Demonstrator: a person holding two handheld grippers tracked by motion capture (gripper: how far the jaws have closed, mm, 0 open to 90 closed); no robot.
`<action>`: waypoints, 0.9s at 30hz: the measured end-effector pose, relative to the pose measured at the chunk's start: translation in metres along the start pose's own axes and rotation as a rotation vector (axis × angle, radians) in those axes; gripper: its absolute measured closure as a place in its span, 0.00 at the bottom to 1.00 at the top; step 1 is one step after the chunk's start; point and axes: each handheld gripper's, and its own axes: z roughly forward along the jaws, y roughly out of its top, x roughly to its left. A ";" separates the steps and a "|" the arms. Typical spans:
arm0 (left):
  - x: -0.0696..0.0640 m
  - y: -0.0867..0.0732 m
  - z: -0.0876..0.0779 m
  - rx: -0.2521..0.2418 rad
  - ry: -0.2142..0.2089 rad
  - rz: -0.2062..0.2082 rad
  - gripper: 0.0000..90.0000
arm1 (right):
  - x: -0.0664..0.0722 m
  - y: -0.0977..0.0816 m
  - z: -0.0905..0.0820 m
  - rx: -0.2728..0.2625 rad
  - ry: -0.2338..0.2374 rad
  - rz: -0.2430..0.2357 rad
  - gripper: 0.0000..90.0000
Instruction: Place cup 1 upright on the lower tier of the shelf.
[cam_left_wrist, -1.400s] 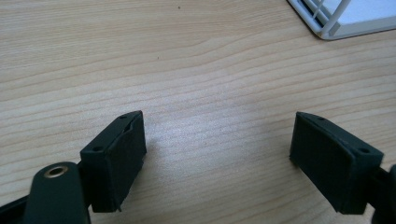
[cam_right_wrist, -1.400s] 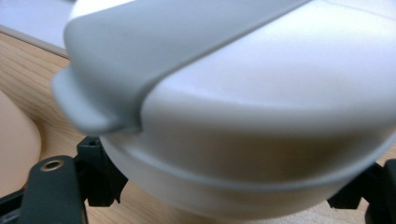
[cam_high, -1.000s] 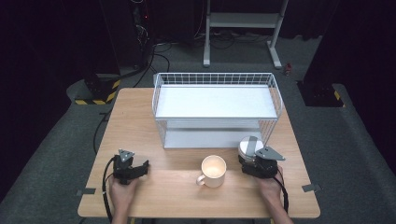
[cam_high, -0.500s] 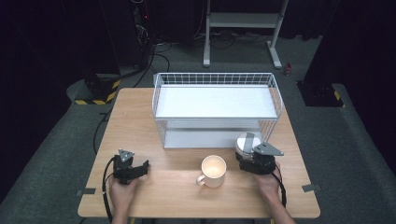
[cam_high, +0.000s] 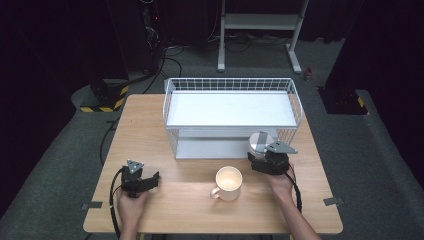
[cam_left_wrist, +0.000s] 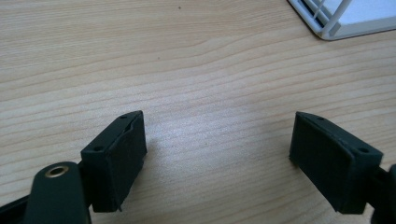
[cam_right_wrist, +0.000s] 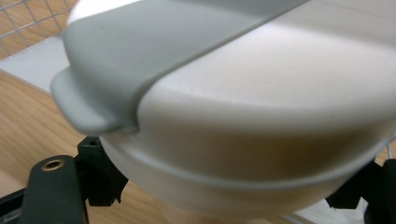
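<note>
The right claw grips a round white container with a grey lid, its jaws closed on the container's sides; in the right gripper view the container bulges between the two black jaws, tilted. Seen from above, it is held just above the light wooden worktop, in front of the white two-tier wire rack, at about 1 o'clock from the cream ceramic mug. The left claw rests wide apart at the worktop's 7 o'clock corner, nothing between its jaws.
</note>
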 end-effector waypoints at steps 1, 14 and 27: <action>0.000 0.000 0.000 0.000 0.000 0.000 0.21 | 0.000 0.001 0.002 0.001 -0.001 0.004 0.21; 0.000 0.000 0.000 0.004 0.000 0.004 0.21 | -0.004 0.006 0.023 0.024 -0.025 0.020 0.21; 0.000 0.000 0.000 0.002 -0.001 0.000 0.21 | -0.010 0.009 0.030 0.017 -0.028 0.015 0.20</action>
